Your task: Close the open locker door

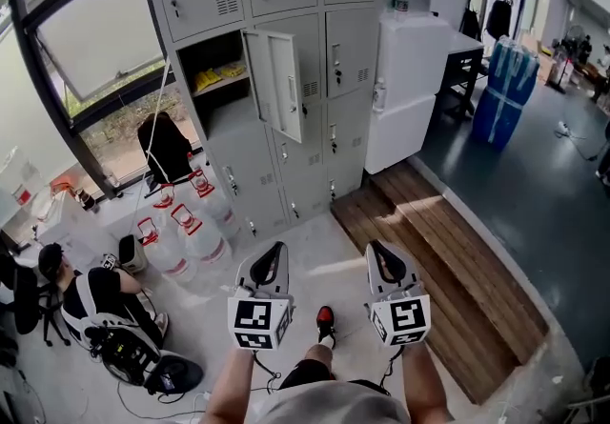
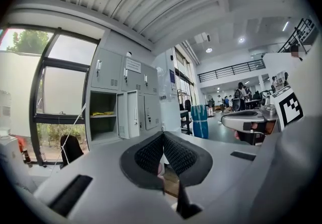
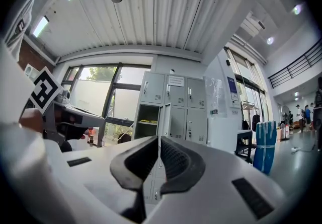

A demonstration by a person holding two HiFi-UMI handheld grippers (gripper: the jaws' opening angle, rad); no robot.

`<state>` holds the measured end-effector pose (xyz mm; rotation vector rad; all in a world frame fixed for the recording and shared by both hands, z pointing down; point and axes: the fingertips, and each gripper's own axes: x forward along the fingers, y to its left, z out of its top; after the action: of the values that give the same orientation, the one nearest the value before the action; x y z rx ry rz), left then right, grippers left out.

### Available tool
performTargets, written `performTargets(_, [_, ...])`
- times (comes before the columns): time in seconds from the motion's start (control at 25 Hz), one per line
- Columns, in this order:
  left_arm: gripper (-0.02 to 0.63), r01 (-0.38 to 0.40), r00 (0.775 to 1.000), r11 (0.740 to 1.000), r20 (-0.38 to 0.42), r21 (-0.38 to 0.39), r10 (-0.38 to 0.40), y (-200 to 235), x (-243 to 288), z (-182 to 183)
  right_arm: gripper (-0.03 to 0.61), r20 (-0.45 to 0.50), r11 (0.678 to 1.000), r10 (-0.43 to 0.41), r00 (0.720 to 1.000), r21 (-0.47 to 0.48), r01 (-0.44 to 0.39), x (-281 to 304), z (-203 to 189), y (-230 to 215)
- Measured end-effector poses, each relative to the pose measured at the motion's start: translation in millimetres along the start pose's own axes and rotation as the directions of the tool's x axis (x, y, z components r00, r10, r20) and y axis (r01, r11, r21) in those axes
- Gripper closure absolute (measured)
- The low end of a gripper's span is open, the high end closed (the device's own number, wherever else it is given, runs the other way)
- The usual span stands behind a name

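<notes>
A grey bank of lockers [image 1: 305, 79] stands ahead against the wall. One locker in the middle row is open [image 1: 217, 77], its door [image 1: 276, 84] swung out to the right, with something yellow on its shelf. The same open door [image 2: 129, 114] shows in the left gripper view and again, as the door [image 3: 162, 122], in the right gripper view. My left gripper [image 1: 270, 258] and right gripper [image 1: 381, 256] are held side by side low in the head view, well short of the lockers. Both are shut with nothing between the jaws.
Several large water bottles [image 1: 186, 227] stand on the floor left of the lockers. A white fridge [image 1: 410, 89] stands right of them, with blue barrels [image 1: 503, 89] beyond. A wooden platform [image 1: 448, 251] lies to the right. A person [image 1: 95, 298] sits at lower left.
</notes>
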<state>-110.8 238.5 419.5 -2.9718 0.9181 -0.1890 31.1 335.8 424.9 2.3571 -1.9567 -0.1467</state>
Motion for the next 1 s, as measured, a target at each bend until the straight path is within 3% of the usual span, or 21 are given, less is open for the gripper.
performTargets(0.4, [0.592,0.044,0.999,0.999,-0.006,0.004,-0.044,21.9,148.3,7.2,0.551,-0.010,1.000,-0.029,1.000,0.007,0.029,119.1,-20.7,-80.5])
performTargets(0.72, [0.592,-0.001,1.000,1.000,-0.017,-0.012,0.001,65.7,267.4,27.0,0.551,-0.015,0.999,0.032,0.999,0.019,-0.032,239.8,-22.5,-132.7])
performTargets(1.0, [0.592,-0.060,0.998,0.998,-0.034,-0.012,0.060,102.7,326.6,30.0,0.551,-0.001,0.993,0.104,0.995,0.050,-0.104,321.0,-27.1,-149.8])
